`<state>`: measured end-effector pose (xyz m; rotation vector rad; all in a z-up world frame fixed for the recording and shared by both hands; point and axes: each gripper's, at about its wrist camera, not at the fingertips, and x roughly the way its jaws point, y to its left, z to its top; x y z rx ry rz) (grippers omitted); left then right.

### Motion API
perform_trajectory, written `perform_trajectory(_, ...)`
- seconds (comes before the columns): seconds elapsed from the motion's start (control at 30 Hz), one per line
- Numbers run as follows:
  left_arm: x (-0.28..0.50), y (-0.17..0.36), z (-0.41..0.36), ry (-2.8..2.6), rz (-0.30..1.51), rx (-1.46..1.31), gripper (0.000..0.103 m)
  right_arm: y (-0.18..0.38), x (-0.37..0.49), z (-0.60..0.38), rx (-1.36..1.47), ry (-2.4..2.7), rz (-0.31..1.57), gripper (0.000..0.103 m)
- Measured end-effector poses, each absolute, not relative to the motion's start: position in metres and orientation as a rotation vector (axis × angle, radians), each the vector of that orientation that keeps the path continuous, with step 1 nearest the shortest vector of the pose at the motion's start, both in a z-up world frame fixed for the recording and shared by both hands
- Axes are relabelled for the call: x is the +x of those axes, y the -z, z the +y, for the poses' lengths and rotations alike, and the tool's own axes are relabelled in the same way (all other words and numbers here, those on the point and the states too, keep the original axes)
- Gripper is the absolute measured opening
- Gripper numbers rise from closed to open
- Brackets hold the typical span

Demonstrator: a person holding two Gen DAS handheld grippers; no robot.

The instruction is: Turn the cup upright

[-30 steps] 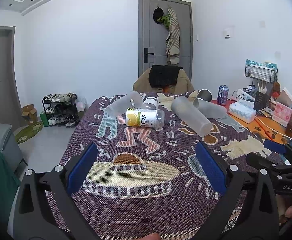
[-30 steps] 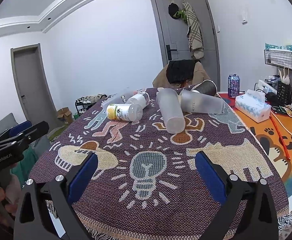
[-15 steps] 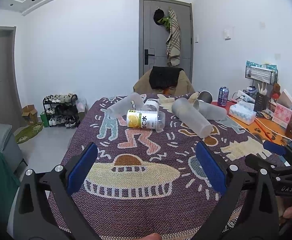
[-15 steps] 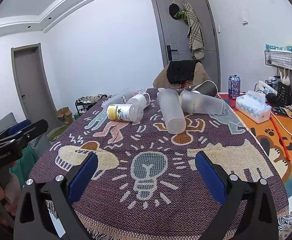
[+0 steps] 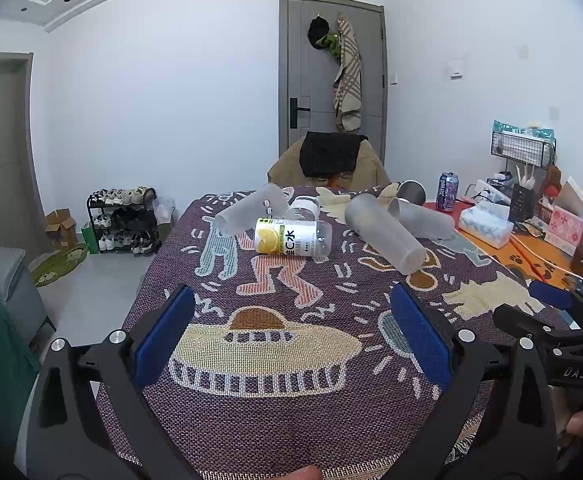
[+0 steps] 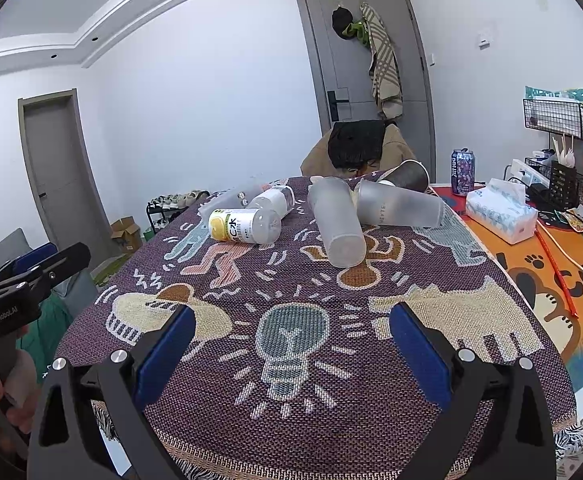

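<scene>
Both grippers hover level over the near edge of the patterned tablecloth, the left gripper and right gripper side by side, jaws spread wide and holding nothing. Well ahead, a frosted cup lies on its side among other toppled cups, beside a lemon-label bottle.

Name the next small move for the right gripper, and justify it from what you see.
Probably ease the open right gripper forward toward the nearest frosted plastic cup: it lies on its side on the patterned woven cloth, base toward the camera, and nothing is held yet.
</scene>
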<state>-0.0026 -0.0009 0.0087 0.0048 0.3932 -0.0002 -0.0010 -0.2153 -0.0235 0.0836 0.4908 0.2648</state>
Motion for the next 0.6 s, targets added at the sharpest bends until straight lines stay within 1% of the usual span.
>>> perform_trajectory(0.6,-0.0024,-0.0082,0.0005,-0.004,0.39,-0.001,0.097,0.0226,-0.0018,-0.2155,0.095,-0.273,0.489,0.095)
